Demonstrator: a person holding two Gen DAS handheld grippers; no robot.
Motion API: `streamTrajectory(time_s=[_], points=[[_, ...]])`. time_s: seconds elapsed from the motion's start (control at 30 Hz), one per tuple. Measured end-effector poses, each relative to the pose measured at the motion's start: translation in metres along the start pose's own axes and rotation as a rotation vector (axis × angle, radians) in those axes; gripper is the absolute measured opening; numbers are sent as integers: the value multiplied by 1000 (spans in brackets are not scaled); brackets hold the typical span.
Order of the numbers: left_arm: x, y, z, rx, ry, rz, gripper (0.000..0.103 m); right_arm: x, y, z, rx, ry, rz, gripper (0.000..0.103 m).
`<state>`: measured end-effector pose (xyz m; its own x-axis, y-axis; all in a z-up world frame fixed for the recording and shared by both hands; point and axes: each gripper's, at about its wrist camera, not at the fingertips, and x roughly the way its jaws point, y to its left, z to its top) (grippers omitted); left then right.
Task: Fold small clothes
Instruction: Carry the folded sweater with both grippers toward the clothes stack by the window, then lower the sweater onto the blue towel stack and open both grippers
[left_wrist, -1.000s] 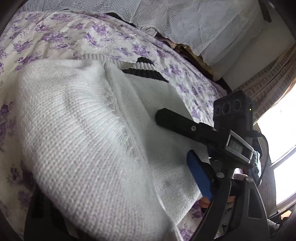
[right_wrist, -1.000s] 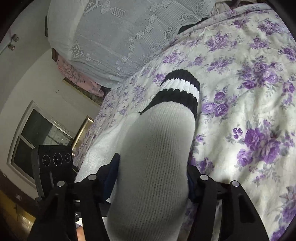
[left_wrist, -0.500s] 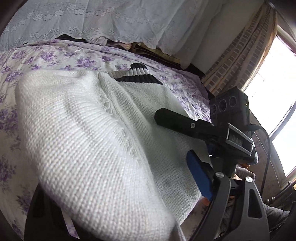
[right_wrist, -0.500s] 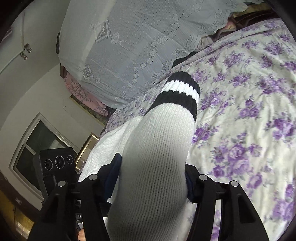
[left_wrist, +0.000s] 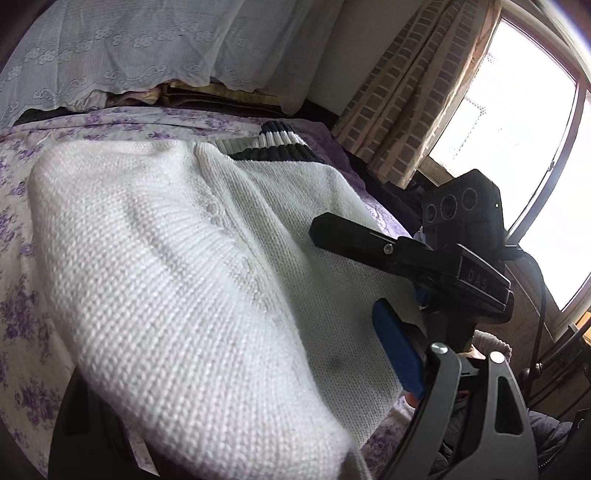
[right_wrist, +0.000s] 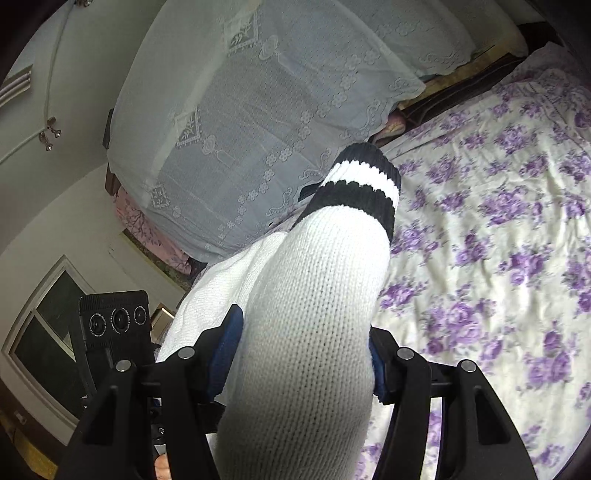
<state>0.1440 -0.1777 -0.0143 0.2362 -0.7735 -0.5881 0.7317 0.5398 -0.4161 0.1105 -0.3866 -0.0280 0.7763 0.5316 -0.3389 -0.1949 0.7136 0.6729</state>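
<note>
The floral bedsheet lay under everything. Over it hung the white knit sweater, lifted and draped between my tools, its black-striped cuff hanging forward. It looked soft, thick and light, likely to sag and stretch, so I judged seams and ribbed edges the safest holds. My right gripper was clamped on the sleeve; my left gripper pinched a bunched fold.

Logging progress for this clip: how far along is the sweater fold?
Mid-fold. Done: nothing lies finished. In hand: the right gripper pinches the white knit sweater near the black-striped cuff, and the left gripper carries a raised layer. Left: laying that layer flat on the floral bedspread and releasing.
</note>
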Motion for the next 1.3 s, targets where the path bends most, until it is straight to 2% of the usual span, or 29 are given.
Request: streamTrajectory(time_s=[0.37,0.6,1.07,1.3], points=[[69,-85,35,119,40,-114,85,-119,-41,26,24,-147,-103,60],[102,-160,51,222,71,-183,85,-200,-62,35,15,-247,-193,60],[181,-299,62,379,159,-310,85,-338,-120,29,73,-413,-349,60],[222,-352,67,430,192,-354,87,-393,-141,26,99,-472,-411,60]])
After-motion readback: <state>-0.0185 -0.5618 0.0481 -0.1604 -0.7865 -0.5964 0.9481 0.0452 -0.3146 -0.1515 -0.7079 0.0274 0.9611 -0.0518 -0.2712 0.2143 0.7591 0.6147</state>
